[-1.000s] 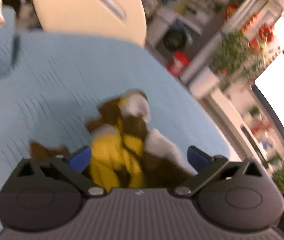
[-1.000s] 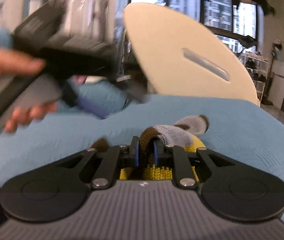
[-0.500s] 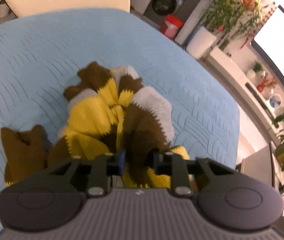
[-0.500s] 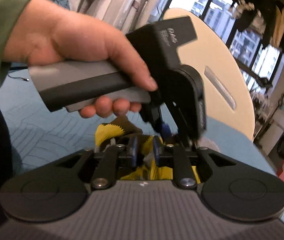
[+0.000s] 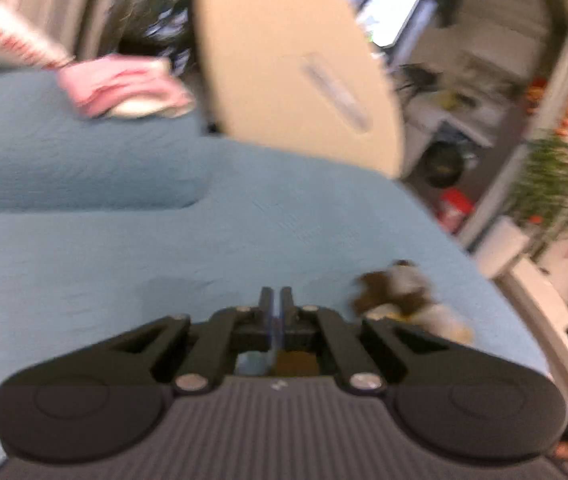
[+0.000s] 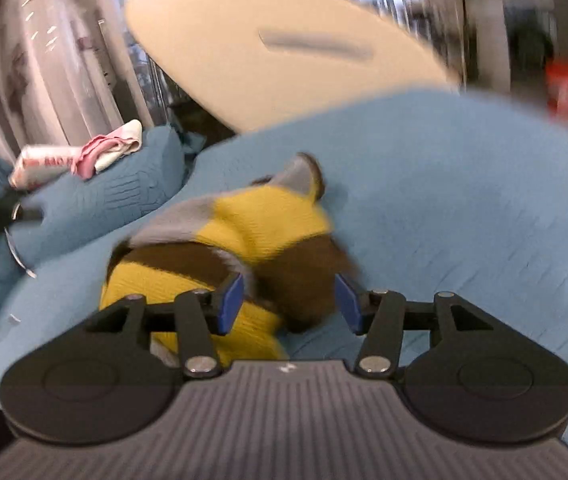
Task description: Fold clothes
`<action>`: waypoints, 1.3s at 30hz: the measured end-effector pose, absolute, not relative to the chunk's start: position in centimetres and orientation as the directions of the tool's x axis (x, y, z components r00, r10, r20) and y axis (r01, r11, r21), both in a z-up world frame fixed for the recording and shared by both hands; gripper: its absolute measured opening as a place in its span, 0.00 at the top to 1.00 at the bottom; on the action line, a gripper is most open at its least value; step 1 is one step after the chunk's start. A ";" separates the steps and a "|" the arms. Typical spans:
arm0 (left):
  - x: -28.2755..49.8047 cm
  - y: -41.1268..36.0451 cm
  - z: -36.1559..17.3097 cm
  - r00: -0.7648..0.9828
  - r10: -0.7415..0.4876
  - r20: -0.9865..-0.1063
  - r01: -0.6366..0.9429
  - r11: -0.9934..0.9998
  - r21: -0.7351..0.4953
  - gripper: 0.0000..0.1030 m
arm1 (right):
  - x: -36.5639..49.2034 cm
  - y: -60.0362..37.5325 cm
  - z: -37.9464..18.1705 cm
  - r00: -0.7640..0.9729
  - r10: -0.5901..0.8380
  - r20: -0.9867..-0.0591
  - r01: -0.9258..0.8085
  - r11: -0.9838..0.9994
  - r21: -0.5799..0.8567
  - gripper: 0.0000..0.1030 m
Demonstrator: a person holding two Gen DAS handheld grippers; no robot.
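Observation:
A knitted garment (image 6: 268, 224) in yellow, brown and grey lies bunched on the light blue bed cover (image 6: 463, 200). My right gripper (image 6: 289, 300) hangs just over its near end. Its jaws are opening, and the brown part lies between the blue pads (image 6: 232, 300) without being pressed. In the left wrist view the garment (image 5: 407, 300) lies blurred to the right of my left gripper (image 5: 276, 300). That gripper is shut, and I see nothing between its tips. A brown scrap of cloth shows under the fingers' base.
A beige oval board (image 5: 284, 60) leans up behind the bed. A blue pillow (image 5: 64, 160) at the left carries pink cloth (image 5: 124, 88). Past the bed's right edge stand plants (image 5: 551, 184) and a red container (image 5: 453, 208).
My left gripper closed into the garment, then swung left; the garment now lies to its right. My right gripper's jaws parted from the cloth. The hand with the left gripper left the right view.

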State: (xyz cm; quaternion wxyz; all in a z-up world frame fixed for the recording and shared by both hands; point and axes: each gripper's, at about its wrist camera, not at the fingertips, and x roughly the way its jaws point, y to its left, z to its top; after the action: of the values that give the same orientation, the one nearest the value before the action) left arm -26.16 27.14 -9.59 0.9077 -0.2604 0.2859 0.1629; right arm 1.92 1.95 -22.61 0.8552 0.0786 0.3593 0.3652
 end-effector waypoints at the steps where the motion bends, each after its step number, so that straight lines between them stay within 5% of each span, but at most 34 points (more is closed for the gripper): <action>1: -26.5 27.0 -9.9 0.775 0.125 -0.620 -0.430 0.823 -0.371 0.82 | 3.1 2.2 -22.9 0.459 0.686 -0.565 -0.555 0.718 0.421 0.48; 3: -26.6 26.2 -10.1 0.777 0.088 -0.623 -0.392 0.843 -0.369 0.46 | 5.0 1.6 -23.1 0.475 0.690 -0.546 -0.528 0.720 0.451 0.48; 6: -25.7 23.9 -10.5 0.788 0.002 -0.615 -0.295 0.878 -0.376 0.25 | 5.8 1.3 -21.7 0.568 0.633 -0.526 -0.515 0.772 0.372 0.46; 11: -22.1 18.7 -11.5 0.766 -0.104 -0.634 -0.160 0.925 -0.345 0.20 | 7.8 4.1 -20.1 0.580 0.568 -0.584 -0.712 0.701 -0.025 0.52; 12: -21.5 17.8 -12.0 0.762 -0.113 -0.638 -0.149 0.928 -0.342 0.20 | 8.6 4.4 -20.3 0.523 0.592 -0.613 -0.755 0.656 -0.011 0.65; 13: -20.6 16.6 -12.5 0.753 -0.124 -0.646 -0.134 0.933 -0.334 0.20 | 9.3 4.7 -20.3 0.484 0.609 -0.629 -0.782 0.623 0.001 0.92; 14: -20.2 16.0 -12.9 0.749 -0.123 -0.651 -0.131 0.936 -0.328 0.20 | 10.1 4.3 -20.0 0.481 0.612 -0.628 -0.789 0.614 -0.005 0.97; 19: -19.2 15.1 -14.2 0.739 -0.100 -0.667 -0.148 0.941 -0.305 0.15 | 12.0 -2.4 -16.3 0.673 0.580 -0.460 -0.646 0.763 0.017 0.97; 22: -19.2 15.5 -14.5 0.732 -0.074 -0.677 -0.169 0.944 -0.285 0.15 | 13.1 -6.6 -14.5 0.784 0.487 -0.385 -0.567 0.813 -0.127 0.94; 25: -18.6 15.3 -15.0 0.730 -0.084 -0.678 -0.162 0.943 -0.291 0.15 | 13.6 -8.4 -14.7 0.750 0.546 -0.373 -0.635 0.753 -0.175 0.91; 26: -18.5 15.1 -15.2 0.727 -0.078 -0.683 -0.164 0.945 -0.283 0.15 | 13.6 -8.3 -15.0 0.709 0.589 -0.387 -0.685 0.706 -0.178 0.87; 28: -17.7 14.8 -15.6 0.726 -0.062 -0.685 -0.176 0.946 -0.272 0.15 | 12.9 -7.4 -15.8 0.619 0.668 -0.414 -0.780 0.585 -0.223 0.61; 31: -17.8 14.7 -15.9 0.718 -0.065 -0.693 -0.178 0.946 -0.272 0.15 | 11.9 -5.0 -17.2 0.526 0.716 -0.458 -0.848 0.400 -0.347 0.51; 35: -18.0 14.9 -16.1 0.703 -0.039 -0.710 -0.186 0.953 -0.237 0.15 | 13.2 -2.4 -18.4 0.558 0.673 -0.486 -0.821 0.360 -0.444 0.52; 36: -18.1 15.0 -16.2 0.701 -0.037 -0.712 -0.189 0.953 -0.236 0.15 | 15.0 -2.4 -18.5 0.556 0.651 -0.516 -0.826 0.363 -0.432 0.58; 37: -18.2 15.2 -16.3 0.699 -0.034 -0.714 -0.193 0.953 -0.235 0.14 | 16.1 -2.3 -18.4 0.550 0.636 -0.541 -0.832 0.367 -0.416 0.96; 39: -18.4 15.5 -16.6 0.696 -0.026 -0.717 -0.198 0.953 -0.228 0.14 | 19.0 -4.7 -16.6 0.585 0.626 -0.515 -0.811 0.456 -0.367 0.94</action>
State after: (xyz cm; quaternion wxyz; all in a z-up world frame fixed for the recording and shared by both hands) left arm -18.38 15.48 -16.58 0.9095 -0.1451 0.3867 0.0472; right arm 19.03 -4.71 -16.62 0.8390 -0.2979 0.1551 0.4282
